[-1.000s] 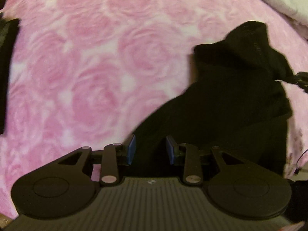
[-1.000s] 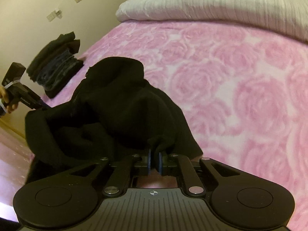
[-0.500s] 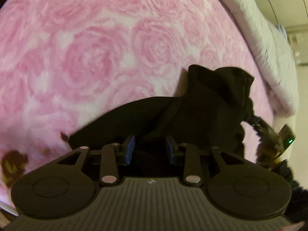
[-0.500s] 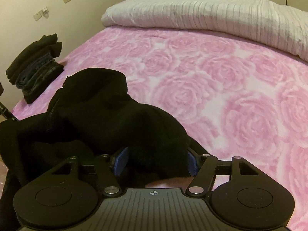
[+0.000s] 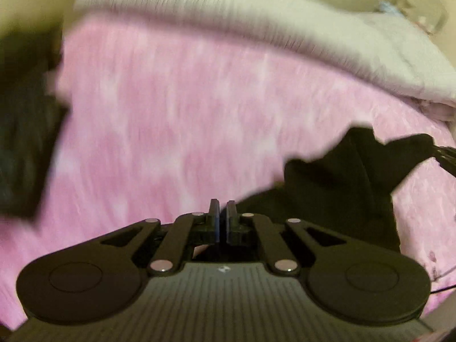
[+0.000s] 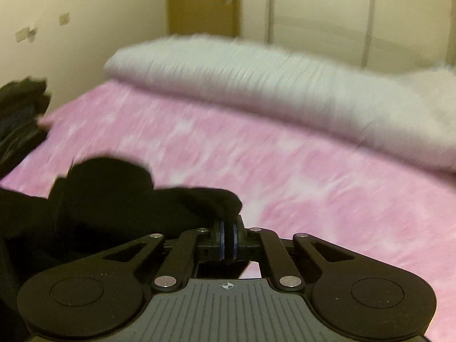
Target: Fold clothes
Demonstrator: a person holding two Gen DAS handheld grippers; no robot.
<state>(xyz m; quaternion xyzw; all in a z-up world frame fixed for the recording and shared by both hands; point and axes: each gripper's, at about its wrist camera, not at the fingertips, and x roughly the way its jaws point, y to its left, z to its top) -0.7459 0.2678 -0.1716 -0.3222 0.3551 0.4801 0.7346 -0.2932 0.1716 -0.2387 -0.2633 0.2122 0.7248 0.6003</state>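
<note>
A black garment (image 5: pixel 342 188) hangs stretched above the pink rose-patterned bed cover (image 5: pixel 171 114). My left gripper (image 5: pixel 222 213) is shut, with the garment's edge running in under its fingers from the right. At the far right of the left wrist view, the right gripper (image 5: pixel 447 156) holds the garment's other corner. The right wrist view shows my right gripper (image 6: pixel 228 236) shut on a fold of the black garment (image 6: pixel 114 199), which trails off to the left. Both views are motion-blurred.
A rolled white duvet (image 6: pixel 256 79) lies across the head of the bed (image 6: pixel 285 171). A stack of folded dark clothes (image 6: pixel 20 114) sits at the bed's left edge by the wall. A wooden door (image 6: pixel 202 0) and wardrobe stand behind.
Both grippers have shut on the black garment; half a second ago both stood open over it. Both views have swung up towards the head of the bed, and the garment is lifted and stretched.
</note>
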